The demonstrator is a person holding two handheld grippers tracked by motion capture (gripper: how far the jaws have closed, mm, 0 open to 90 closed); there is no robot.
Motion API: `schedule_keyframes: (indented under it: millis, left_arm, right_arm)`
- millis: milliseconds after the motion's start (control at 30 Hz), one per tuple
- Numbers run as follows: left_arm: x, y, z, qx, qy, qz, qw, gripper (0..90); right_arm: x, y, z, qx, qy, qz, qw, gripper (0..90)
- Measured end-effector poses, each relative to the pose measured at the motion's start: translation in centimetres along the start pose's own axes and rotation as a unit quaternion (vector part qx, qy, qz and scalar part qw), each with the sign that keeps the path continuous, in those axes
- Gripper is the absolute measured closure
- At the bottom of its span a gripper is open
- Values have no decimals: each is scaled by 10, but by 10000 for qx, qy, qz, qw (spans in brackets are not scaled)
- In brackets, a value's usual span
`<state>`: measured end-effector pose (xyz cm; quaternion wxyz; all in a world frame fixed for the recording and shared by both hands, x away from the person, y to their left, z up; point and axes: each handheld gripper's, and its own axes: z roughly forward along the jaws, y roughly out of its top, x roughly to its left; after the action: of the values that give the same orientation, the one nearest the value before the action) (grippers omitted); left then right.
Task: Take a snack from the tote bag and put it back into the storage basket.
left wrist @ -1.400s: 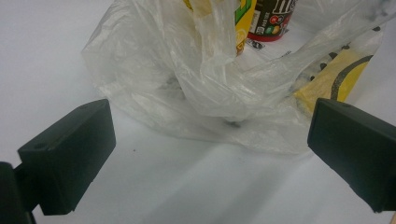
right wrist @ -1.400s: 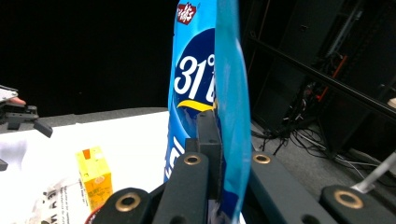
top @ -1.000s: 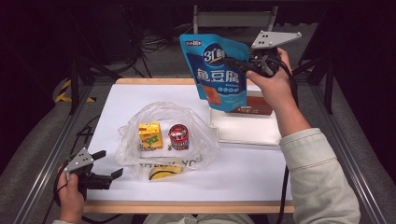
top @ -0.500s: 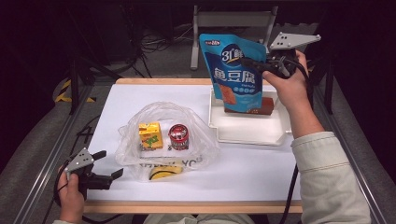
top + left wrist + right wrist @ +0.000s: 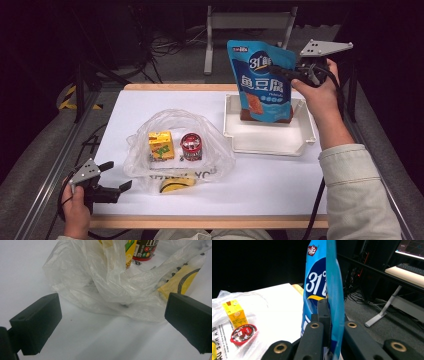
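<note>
The right tool [image 5: 285, 74] gripped the blue pouch [image 5: 262, 82] by its right edge (upright, base over the white tray [image 5: 270, 142], far right), while the left tool [image 5: 116, 176] idled wide near left.

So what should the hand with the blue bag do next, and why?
Probably lower it a little further and then let go. The right gripper is clamped on the edge of the blue snack pouch, which stands upright with its bottom just inside the white tray, so it seems nearly placed.
</note>
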<state>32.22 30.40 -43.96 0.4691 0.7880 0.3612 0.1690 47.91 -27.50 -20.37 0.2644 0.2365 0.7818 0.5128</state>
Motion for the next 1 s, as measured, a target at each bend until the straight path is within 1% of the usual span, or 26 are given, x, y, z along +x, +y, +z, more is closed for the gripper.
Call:
schedule_keyframes:
  millis: [367, 600, 1000]
  left_arm:
    - [0, 0, 0, 3, 5, 2, 10000, 15]
    - [0, 0, 0, 12, 9, 1, 10000, 15]
    - [0, 0, 0, 32, -14, -3, 10000, 15]
  right_arm:
    - [-9, -20, 4, 110, -2, 99, 9999, 897]
    - [-11, -31, 7, 176, 32, 159, 9997, 898]
    - [-13, -47, 13, 279, 46, 192, 9994, 897]
